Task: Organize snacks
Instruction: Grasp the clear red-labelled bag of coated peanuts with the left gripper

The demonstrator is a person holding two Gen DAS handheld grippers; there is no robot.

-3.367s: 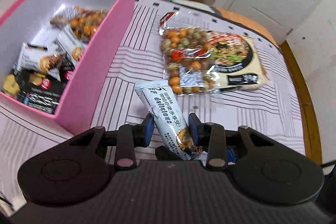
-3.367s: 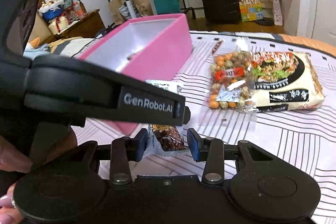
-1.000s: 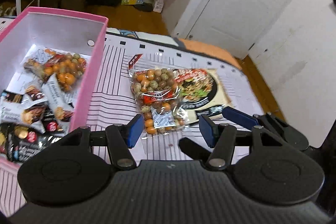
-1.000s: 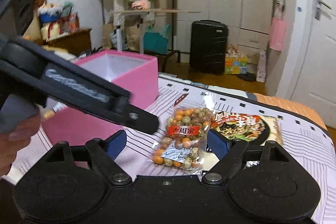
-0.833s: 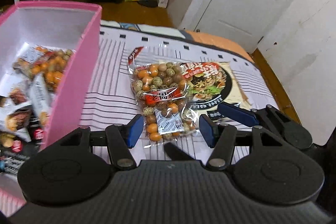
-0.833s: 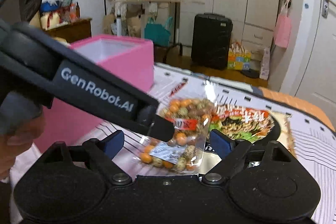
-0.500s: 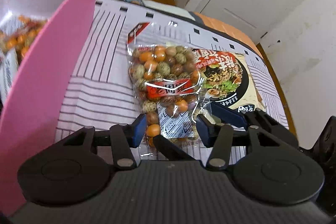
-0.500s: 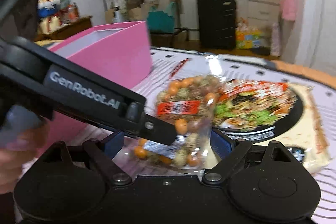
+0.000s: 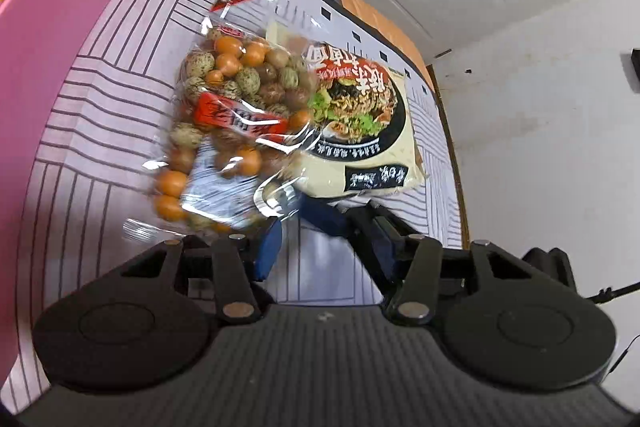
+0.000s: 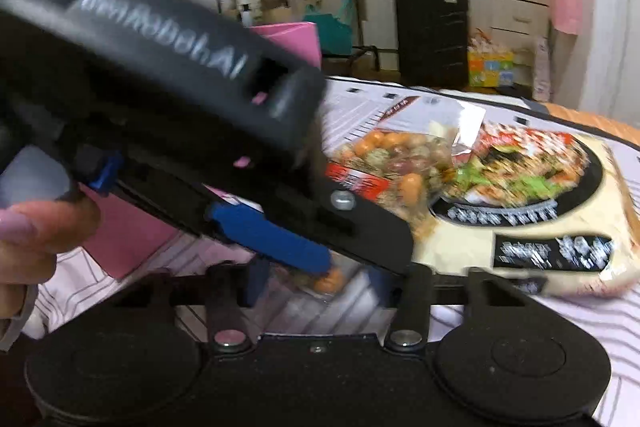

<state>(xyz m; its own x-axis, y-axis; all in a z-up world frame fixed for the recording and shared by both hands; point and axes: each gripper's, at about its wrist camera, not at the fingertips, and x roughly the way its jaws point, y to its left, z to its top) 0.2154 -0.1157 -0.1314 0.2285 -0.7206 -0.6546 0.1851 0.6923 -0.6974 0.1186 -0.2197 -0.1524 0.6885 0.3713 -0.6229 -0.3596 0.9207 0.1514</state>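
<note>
1. My right tongs (image 10: 318,279) had just been closing. The near end of the clear plastic bag of orange and speckled coated nuts (image 9: 224,123) was between their blue pads. I judged that they pinched it, though that view was blurred.
2. My left tongs (image 9: 326,245) had also just been closing, down to a narrow gap. Nothing was between them; I saw only the striped cloth of the counter (image 9: 120,155). The edge of the nut bag was just beside the pad nearer the box.
3. The nut bag lay on the counter, with one side overlapping the flat cream packet of noodles (image 9: 372,155). The tall pink cardboard box (image 9: 36,75) stood near it on the other side.
4. To do this step well, I thought the pinch should take a good fold of film, not only the thin corner, because smooth plastic slips easily.
5. The loose nuts would probably run to the low end during a lift, so a slow and steady rise seemed better.
6. Both tongs were crowded at the same corner. I judged the left one should either take the other corner or move away, so that they would not knock together.
7. The nut bag needed to rise above the pink wall without dragging the noodle packet.
</note>
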